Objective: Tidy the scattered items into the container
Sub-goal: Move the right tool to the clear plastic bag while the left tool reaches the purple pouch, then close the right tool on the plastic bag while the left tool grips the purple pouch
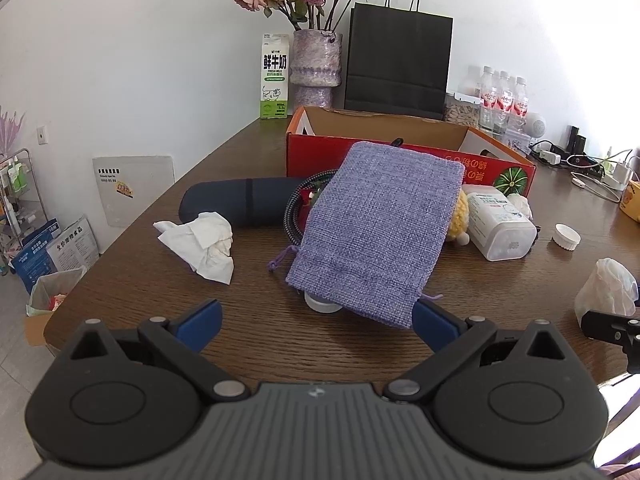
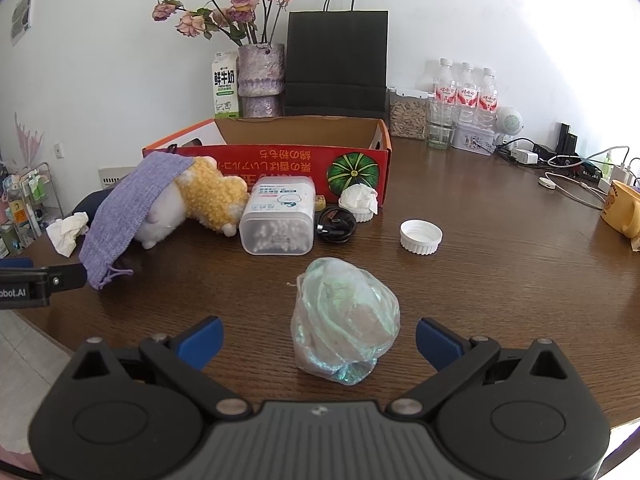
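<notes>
1. While both my grippers hover low over the wooden table (image 2: 500,264), my left gripper (image 1: 316,320) is spread wide, empty, at the purple burlap pouch (image 1: 376,232).
2. My right gripper (image 2: 318,338) gapes wide around the iridescent crumpled wrapper (image 2: 344,324), pads clear of it.
3. Red cardboard box (image 2: 280,160) stands behind the cotton-swab tub (image 2: 278,216).
</notes>
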Tool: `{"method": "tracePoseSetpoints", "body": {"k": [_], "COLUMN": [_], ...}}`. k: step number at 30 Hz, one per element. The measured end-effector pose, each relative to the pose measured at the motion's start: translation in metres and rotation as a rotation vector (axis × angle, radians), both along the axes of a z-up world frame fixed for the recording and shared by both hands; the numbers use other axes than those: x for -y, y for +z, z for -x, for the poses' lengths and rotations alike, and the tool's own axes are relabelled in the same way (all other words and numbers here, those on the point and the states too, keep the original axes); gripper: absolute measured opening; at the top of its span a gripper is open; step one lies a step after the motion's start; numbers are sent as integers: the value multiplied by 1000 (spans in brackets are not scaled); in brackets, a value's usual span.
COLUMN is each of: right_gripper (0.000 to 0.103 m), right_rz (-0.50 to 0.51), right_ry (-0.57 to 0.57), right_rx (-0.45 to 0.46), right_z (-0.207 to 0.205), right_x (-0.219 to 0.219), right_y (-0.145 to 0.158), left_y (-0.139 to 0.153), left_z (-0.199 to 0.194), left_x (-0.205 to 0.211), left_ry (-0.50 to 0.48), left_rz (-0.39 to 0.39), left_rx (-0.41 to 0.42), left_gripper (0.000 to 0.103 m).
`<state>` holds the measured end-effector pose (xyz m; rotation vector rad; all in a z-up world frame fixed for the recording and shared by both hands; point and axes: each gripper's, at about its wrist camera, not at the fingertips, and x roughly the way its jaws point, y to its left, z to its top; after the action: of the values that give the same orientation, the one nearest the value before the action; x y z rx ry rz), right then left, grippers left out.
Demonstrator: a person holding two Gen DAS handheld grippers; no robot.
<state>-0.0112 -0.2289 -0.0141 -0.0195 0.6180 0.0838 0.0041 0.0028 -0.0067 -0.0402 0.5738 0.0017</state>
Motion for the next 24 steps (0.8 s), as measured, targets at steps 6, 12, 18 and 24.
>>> {"method": "tracePoseSetpoints", "body": {"k": [6, 12, 18, 24], "right_gripper": [103, 99, 43, 38], "right_rz": [0, -7, -51, -87], "right_ry": [-4, -39, -28, -18], "right_rx": [1, 10, 4, 51], "right_z": [0, -4, -12, -12], "right_x": [1, 7, 11, 15], "right_y": [0, -1, -4, -3], "left_y": [0, 0, 1, 4], "left_z": [1, 1, 0, -5], "left_x": [0, 1, 1, 5], "left_ry": [-5, -7, -14, -33], "left_rz": [-1, -2, -2, -17], "left_rx": [4, 7, 15, 39], "left_gripper": [103, 103, 103, 103]}}
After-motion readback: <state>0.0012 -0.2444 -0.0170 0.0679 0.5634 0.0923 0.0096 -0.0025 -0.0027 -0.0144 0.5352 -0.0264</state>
